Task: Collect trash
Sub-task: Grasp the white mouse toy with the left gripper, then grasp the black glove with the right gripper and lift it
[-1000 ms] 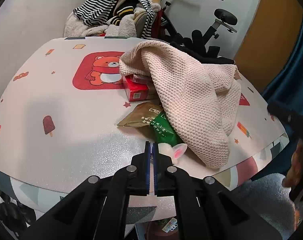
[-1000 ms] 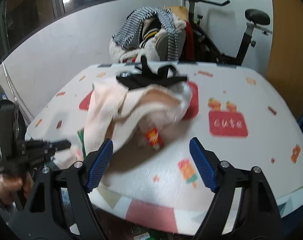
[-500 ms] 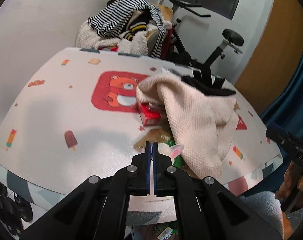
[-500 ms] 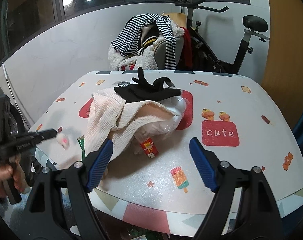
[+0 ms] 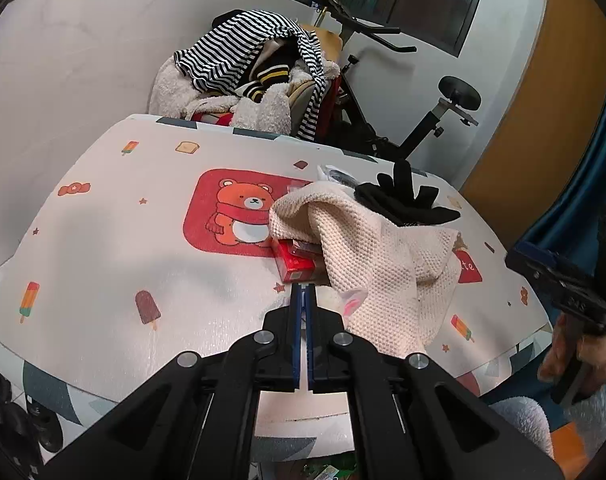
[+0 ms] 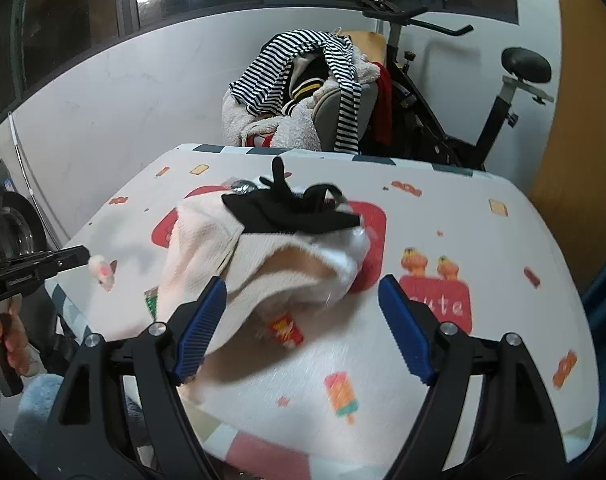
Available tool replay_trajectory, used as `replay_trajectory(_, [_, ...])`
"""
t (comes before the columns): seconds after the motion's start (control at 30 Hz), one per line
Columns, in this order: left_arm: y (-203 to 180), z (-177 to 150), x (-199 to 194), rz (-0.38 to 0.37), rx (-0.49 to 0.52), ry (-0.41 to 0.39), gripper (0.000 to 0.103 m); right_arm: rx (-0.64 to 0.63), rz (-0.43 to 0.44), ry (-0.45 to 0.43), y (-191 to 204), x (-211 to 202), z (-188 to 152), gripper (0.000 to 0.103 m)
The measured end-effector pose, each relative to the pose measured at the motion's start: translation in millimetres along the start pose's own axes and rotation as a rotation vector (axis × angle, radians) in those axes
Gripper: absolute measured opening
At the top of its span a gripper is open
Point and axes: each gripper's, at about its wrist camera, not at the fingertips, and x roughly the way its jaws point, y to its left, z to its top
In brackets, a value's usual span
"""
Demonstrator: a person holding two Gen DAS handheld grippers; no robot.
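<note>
So, biggest first: the table w/ its cartoon-print cover fills both views, and behind it sits a clothes pile next to an exercise bike. On the table you've got a beige knit towel heaped up, w/ a black glove lying on top. A red box pokes out from under the towel's left edge; on the other side a red snack wrapper sticks out, blurred. A green packet shows at the towel's near-left corner. Your right gripper is spread wide, nothing in it, hovering over the towel. Your left gripper is pinched tight on a small white-pink scrap, held off the table's left edge, clear of the surface.
</note>
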Motion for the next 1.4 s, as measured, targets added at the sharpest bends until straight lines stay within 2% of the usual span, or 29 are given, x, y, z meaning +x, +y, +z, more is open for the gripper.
replay_trajectory(0.27, [6, 6, 4, -0.008, -0.011, -0.006, 0.002, -0.065, -0.001, 0.006, -4, 35, 36, 0.078])
replay_trajectory(0.53, [11, 11, 8, -0.013, -0.018, -0.012, 0.002, -0.073, 0.005, -0.016, -9, 62, 68, 0.075])
replay_trajectory(0.7, [14, 12, 14, -0.016, -0.025, -0.007, 0.002, -0.099, 0.008, 0.008, 0, 87, 80, 0.075])
replay_trajectory(0.97, [16, 9, 21, -0.02, -0.028, 0.005, 0.002, -0.133, 0.009, 0.085, 25, 138, 89, 0.065])
replay_trajectory(1.0, [16, 9, 22, -0.02, -0.029, 0.006, 0.002, -0.134, 0.007, 0.093, 26, 142, 91, 0.061])
replay_trajectory(1.07, [17, 9, 22, -0.021, -0.034, 0.007, 0.002, -0.134, 0.018, 0.125, 28, 150, 92, 0.031])
replay_trajectory(1.1, [17, 9, 21, -0.021, -0.035, 0.007, 0.002, -0.137, 0.019, 0.148, 28, 152, 92, 0.007])
replay_trajectory(1.17, [16, 9, 19, -0.022, -0.032, 0.003, 0.002, -0.133, 0.029, 0.119, 28, 142, 96, 0.007])
replay_trajectory(1.4, [8, 13, 8, -0.02, -0.012, -0.015, 0.002, -0.097, 0.023, -0.121, 6, 58, 131, 0.006])
